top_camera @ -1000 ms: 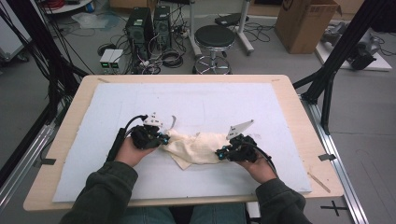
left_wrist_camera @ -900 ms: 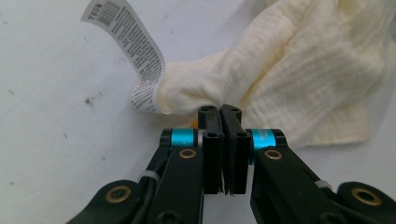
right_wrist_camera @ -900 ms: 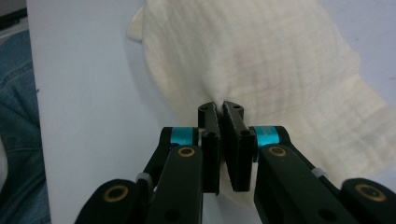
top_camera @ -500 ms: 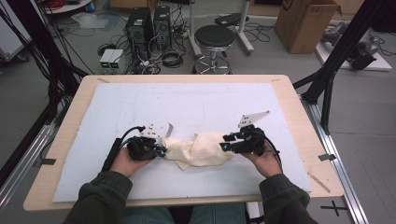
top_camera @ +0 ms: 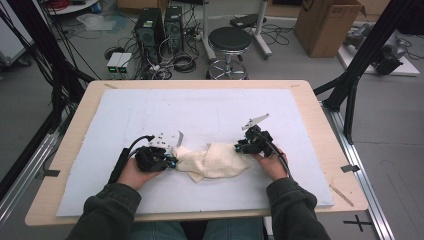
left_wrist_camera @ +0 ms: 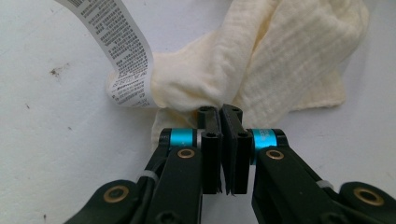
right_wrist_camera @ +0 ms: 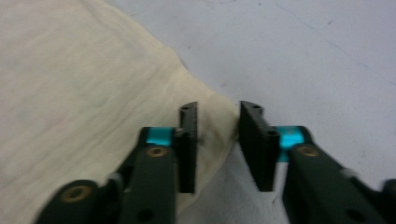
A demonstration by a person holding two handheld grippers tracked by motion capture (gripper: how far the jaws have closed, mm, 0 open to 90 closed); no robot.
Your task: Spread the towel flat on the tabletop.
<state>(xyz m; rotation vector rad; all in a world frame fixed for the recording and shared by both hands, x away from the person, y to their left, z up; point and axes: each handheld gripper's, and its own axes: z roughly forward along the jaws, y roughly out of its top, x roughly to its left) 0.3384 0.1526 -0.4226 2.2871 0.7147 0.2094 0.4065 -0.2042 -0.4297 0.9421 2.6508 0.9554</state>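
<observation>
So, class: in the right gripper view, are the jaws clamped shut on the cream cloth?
No, the right gripper has a clear gap between its jaws, with the cloth edge lying in it unpinched.

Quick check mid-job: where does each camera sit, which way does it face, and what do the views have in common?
High view: above the person's side, facing forward and down on the table; forearms, hands, left tool and right tool show.
Left gripper view: rides the left tool, looking along jaws pinched shut on the cream cloth beside its printed label.
Right gripper view: rides the right tool, jaws just closing, still gapped over the cloth's edge.
Shared: all three show the cloth on the white mat.
</observation>
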